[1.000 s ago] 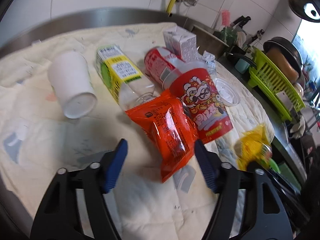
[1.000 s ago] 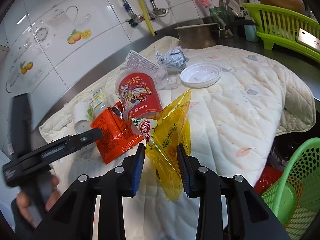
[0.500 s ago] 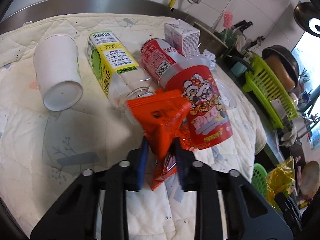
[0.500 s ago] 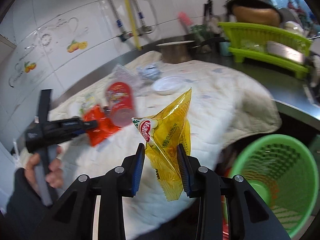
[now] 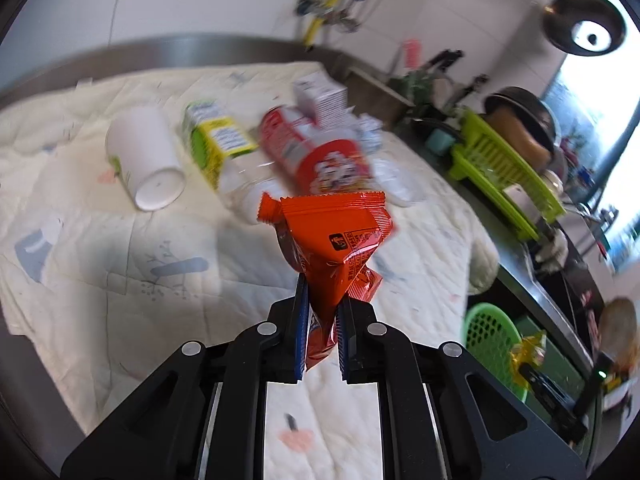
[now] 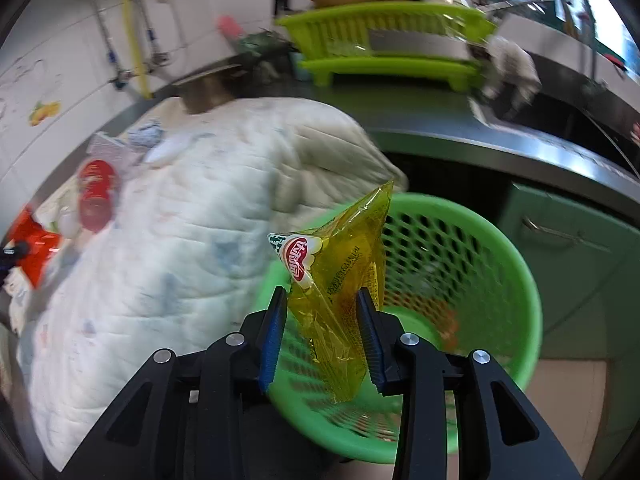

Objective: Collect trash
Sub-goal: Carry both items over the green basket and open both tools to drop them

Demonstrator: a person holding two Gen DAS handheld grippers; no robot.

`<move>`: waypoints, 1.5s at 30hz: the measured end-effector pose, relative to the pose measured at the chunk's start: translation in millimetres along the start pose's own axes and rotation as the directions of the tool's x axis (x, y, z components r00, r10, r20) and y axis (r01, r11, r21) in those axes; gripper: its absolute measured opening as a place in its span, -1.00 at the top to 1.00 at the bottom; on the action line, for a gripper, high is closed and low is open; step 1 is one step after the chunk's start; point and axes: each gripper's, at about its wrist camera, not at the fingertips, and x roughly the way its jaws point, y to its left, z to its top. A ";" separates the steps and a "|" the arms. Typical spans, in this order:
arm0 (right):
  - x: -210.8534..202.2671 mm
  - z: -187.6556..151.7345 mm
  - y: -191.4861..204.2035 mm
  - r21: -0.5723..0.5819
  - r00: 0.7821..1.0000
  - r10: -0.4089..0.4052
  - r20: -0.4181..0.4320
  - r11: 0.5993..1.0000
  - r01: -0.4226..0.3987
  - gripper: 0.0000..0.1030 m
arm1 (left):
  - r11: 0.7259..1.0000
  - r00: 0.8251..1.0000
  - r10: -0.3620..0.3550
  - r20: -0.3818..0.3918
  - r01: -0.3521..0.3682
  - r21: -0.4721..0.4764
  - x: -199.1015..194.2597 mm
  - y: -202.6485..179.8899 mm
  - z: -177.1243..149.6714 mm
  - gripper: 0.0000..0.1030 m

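Observation:
My left gripper (image 5: pixel 322 320) is shut on an orange snack wrapper (image 5: pixel 336 240) and holds it above the quilted cloth (image 5: pixel 100 264). On the cloth behind it lie a white paper cup (image 5: pixel 146 160), a yellow-green labelled bottle (image 5: pixel 218 152), a red noodle cup (image 5: pixel 324 160) and a small carton (image 5: pixel 320 98). My right gripper (image 6: pixel 322 334) is shut on a yellow plastic wrapper (image 6: pixel 340 280), held over the near rim of a green mesh basket (image 6: pixel 480 264) that stands on the floor beside the counter. The basket (image 5: pixel 492 336) also shows low right in the left wrist view.
A green dish rack (image 6: pixel 384 40) with pots stands on the steel counter (image 6: pixel 500 140) behind the basket. A metal pot (image 6: pixel 208 88) stands at the cloth's far edge. Green cabinet doors (image 6: pixel 580 240) are to the basket's right.
My left gripper closed on the orange wrapper and lifted it off the cloth. My right gripper carried the yellow wrapper right, from over the cloth to over the green basket.

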 end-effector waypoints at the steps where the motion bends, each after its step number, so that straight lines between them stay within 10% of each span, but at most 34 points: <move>1: 1.8 -2.7 -7.7 0.011 1.000 -0.018 -0.007 1.000 0.018 0.30 | 1.000 1.000 -0.020 0.004 0.020 0.015 -4.2 -7.9 -0.5 0.78; 14: -3.4 -19.5 -46.0 0.060 0.996 -0.085 -0.012 0.995 0.086 -0.13 | 0.925 0.957 -0.236 -0.171 0.275 0.262 38.2 -164.3 -38.4 0.78; 27: -56.6 -19.8 -73.3 0.105 0.990 -0.110 0.093 0.989 0.100 -0.38 | 0.859 0.878 -0.235 -0.417 0.388 0.333 125.4 -258.4 -103.7 0.68; 30: -63.1 -20.4 -77.2 0.116 0.988 -0.114 0.107 0.988 0.101 -0.40 | 0.853 0.873 -0.217 -0.436 0.387 0.350 133.5 -266.8 -115.7 0.11; 34: -68.1 -19.7 -79.6 0.126 0.986 -0.115 0.119 0.987 0.100 -0.41 | 0.851 0.863 -0.208 -0.460 0.391 0.350 137.9 -269.1 -124.7 0.01; 45: -68.7 -8.6 -54.4 0.075 0.988 -0.067 0.136 0.996 0.057 -0.51 | 0.894 0.921 -0.182 -0.343 0.301 0.333 103.0 -228.3 -88.1 -0.18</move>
